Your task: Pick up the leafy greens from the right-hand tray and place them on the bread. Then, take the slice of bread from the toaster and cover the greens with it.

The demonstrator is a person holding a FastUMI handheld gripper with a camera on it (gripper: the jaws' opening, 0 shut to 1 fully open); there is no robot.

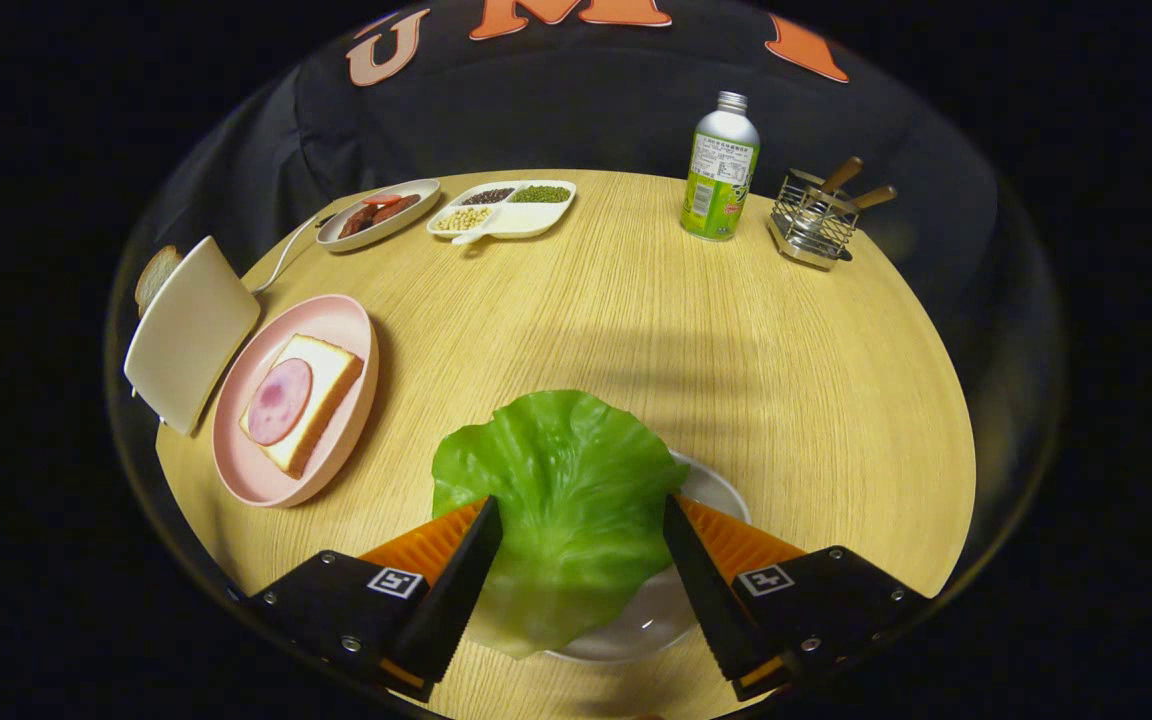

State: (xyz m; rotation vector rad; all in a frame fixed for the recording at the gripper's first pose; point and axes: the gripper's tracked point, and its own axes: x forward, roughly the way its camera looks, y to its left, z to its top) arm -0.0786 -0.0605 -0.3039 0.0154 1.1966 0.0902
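- The gripper (582, 510) hangs low over the near part of the round wooden bench (756, 340), its jaws set wide apart on either side of the leafy greens (561, 500).
- The greens, 1 broad crinkled leaf, lie between the 2 fingers and spread on ahead of them; whether either finger touches the leaf I cannot tell.
- The leaf covers much of a white tray (711, 500), whose rim shows beside the right finger.
- Well off to the left sits a pink plate (341, 320) holding a slice of bread (331, 375) with a round of ham (279, 400) on top.
- Just left of the plate stands a pale toaster (191, 330), a second bread slice (154, 275) poking up behind it.
- At the far edge: an oval dish of reddish-brown pieces (381, 213), a divided dish of beans (506, 210), a green bottle (720, 170), and a wire caddy (814, 222) with wooden-handled utensils.
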